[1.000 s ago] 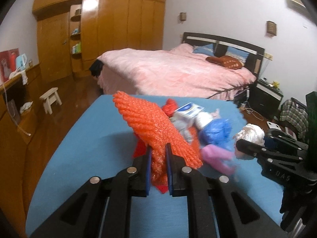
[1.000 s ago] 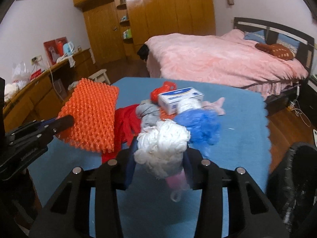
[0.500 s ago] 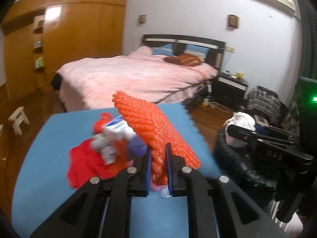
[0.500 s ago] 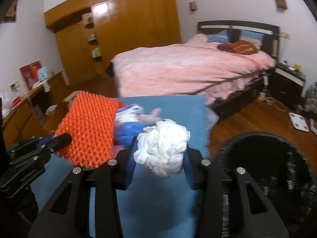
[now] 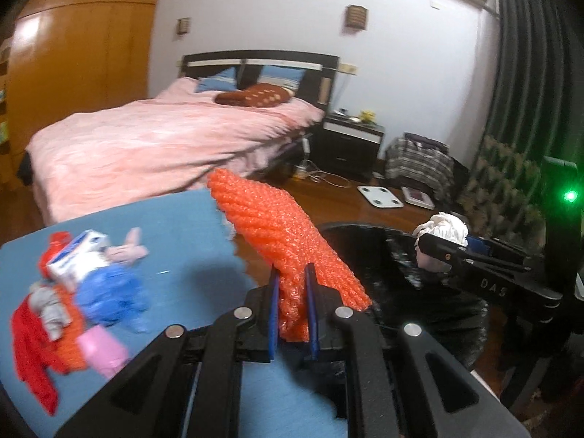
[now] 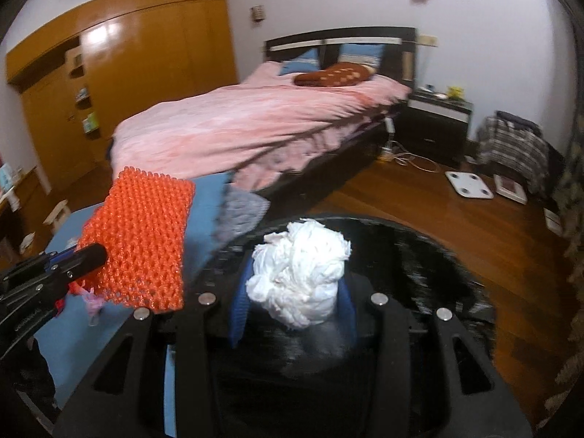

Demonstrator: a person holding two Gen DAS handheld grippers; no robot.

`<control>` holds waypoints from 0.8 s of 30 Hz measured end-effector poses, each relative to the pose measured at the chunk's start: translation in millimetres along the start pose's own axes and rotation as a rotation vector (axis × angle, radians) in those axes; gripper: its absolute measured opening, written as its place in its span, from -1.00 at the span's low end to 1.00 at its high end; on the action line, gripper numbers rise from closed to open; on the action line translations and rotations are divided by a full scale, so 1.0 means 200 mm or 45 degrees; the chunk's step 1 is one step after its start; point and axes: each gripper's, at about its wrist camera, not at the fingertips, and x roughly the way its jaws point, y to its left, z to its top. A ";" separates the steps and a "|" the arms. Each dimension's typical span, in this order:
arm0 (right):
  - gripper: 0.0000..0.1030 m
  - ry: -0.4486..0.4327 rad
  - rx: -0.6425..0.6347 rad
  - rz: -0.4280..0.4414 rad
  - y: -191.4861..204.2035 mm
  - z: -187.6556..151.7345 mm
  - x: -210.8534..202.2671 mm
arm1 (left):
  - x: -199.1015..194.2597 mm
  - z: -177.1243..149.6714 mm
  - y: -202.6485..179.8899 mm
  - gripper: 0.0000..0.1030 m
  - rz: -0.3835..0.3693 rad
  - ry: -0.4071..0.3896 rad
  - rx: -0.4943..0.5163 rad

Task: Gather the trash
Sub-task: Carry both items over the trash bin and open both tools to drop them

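My left gripper [image 5: 293, 306] is shut on an orange foam net [image 5: 281, 241], which sticks up and forward past the blue table's right edge. In the right wrist view the same orange net [image 6: 142, 244] hangs at the left. My right gripper [image 6: 292, 299] is shut on a crumpled white paper wad [image 6: 301, 273], held above the open mouth of a black-lined trash bin [image 6: 419, 266]. The left wrist view shows that bin [image 5: 419, 292] just beyond the table edge, with the white wad [image 5: 443, 228] over its far side.
A pile of leftover trash [image 5: 80, 292] lies on the blue table [image 5: 182, 241]: red cloth, a blue bag, a white-and-blue box, pink pieces. Behind stand a pink bed [image 5: 157, 138], a black nightstand [image 5: 350, 142], a white scale [image 5: 379, 196] on the wood floor, and a wardrobe [image 6: 127, 73].
Both grippers have swung right from over the trash pile to the table's right edge, each keeping its item. The bin has come into view under the right gripper.
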 end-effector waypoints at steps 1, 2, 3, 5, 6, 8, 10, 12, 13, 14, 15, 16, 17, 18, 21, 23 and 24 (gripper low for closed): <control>-0.20 0.001 0.011 -0.015 -0.03 0.00 0.00 | 0.04 0.01 -0.03 -0.75 -0.020 0.007 0.007; -0.19 0.004 0.024 -0.031 -0.06 -0.01 0.00 | 0.07 0.01 -0.06 -0.75 -0.041 0.015 0.014; -0.16 0.008 0.034 -0.047 -0.10 -0.02 0.01 | 0.09 0.02 -0.08 -0.75 -0.056 0.022 0.020; -0.15 0.013 0.049 -0.075 -0.14 -0.03 0.01 | 0.14 0.02 -0.12 -0.71 -0.099 0.039 0.036; -0.06 0.013 0.057 -0.092 -0.16 -0.04 0.01 | 0.15 0.02 -0.13 -0.65 -0.108 0.038 0.039; 0.13 0.010 0.068 -0.114 -0.19 -0.05 0.01 | 0.18 0.02 -0.15 -0.02 -0.143 0.056 0.026; 0.35 0.002 0.079 -0.142 -0.22 -0.06 0.00 | 0.19 0.01 -0.15 0.21 -0.165 0.064 0.007; 0.49 -0.008 0.087 -0.162 -0.24 -0.08 -0.02 | 0.19 0.00 -0.14 0.22 -0.147 0.074 0.014; 0.62 -0.010 0.090 -0.170 -0.25 -0.08 -0.02 | 0.18 -0.01 -0.12 0.26 -0.126 0.073 0.019; 0.69 -0.017 0.093 -0.180 -0.25 -0.08 -0.03 | 0.18 -0.01 -0.12 0.35 -0.110 0.069 0.020; 0.78 -0.026 0.095 -0.186 -0.24 -0.08 -0.04 | 0.16 -0.01 -0.10 0.39 -0.088 0.057 0.019; 0.81 -0.029 0.096 -0.185 -0.23 -0.07 -0.05 | 0.13 -0.01 -0.07 0.50 -0.058 0.042 0.018; 0.84 -0.028 0.098 -0.181 -0.23 -0.06 -0.04 | 0.10 -0.02 -0.04 0.61 -0.023 0.027 0.017; 0.88 -0.028 0.099 -0.177 -0.22 -0.06 -0.04 | 0.07 -0.03 -0.01 0.66 0.003 0.016 0.014; 0.89 -0.034 0.092 -0.159 -0.15 -0.03 -0.06 | -0.01 -0.05 0.11 0.82 0.087 -0.005 -0.016; 0.90 -0.038 0.080 -0.130 -0.09 -0.01 -0.06 | -0.09 -0.07 0.20 0.89 0.161 -0.022 -0.044; 0.90 -0.039 0.075 -0.112 -0.04 0.00 -0.06 | -0.12 -0.08 0.24 0.89 0.189 -0.028 -0.053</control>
